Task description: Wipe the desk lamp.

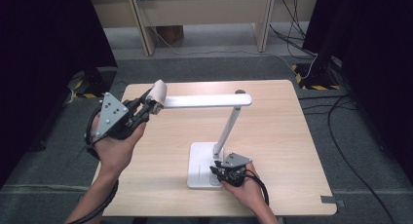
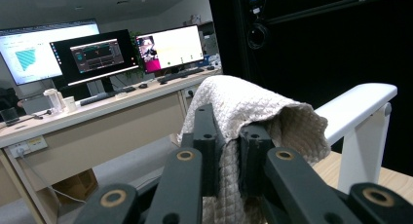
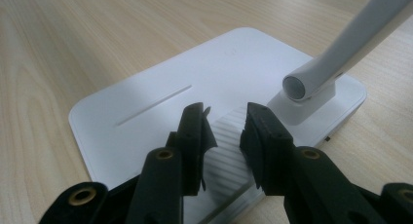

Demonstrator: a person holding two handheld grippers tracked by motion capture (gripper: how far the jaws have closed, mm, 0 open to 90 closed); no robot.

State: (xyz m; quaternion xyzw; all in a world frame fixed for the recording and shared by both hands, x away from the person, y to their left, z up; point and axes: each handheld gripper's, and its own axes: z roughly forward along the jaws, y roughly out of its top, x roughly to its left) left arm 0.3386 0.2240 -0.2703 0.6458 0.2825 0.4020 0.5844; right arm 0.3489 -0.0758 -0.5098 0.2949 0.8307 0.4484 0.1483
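The wiping looks underway, not finished: the left hand-held gripper [image 1: 152, 106] is clamped on a cream quilted cloth [image 2: 243, 107] at the tip of the white desk lamp's flat head bar [image 1: 204, 101], raised above the pale wooden bench [image 1: 272, 136]. The right hand-held gripper [image 3: 225, 136], jaws apart, rests on the lamp's white rectangular base [image 3: 160, 102], apparently steadying it.

A cream cloth [image 2: 253, 112] with a fine quilted diamond pattern is seen between black jaws of the left claw [image 2: 229, 151]. The desk lamp [image 1: 214, 136] is plain white throughout, its base [image 3: 160, 102] marked by a thin grey slot and a ribbed patch. The right claw [image 3: 224, 136] is black with brass-coloured rivets. A pale wood grain is shown by the tabletop [image 1: 272, 136]
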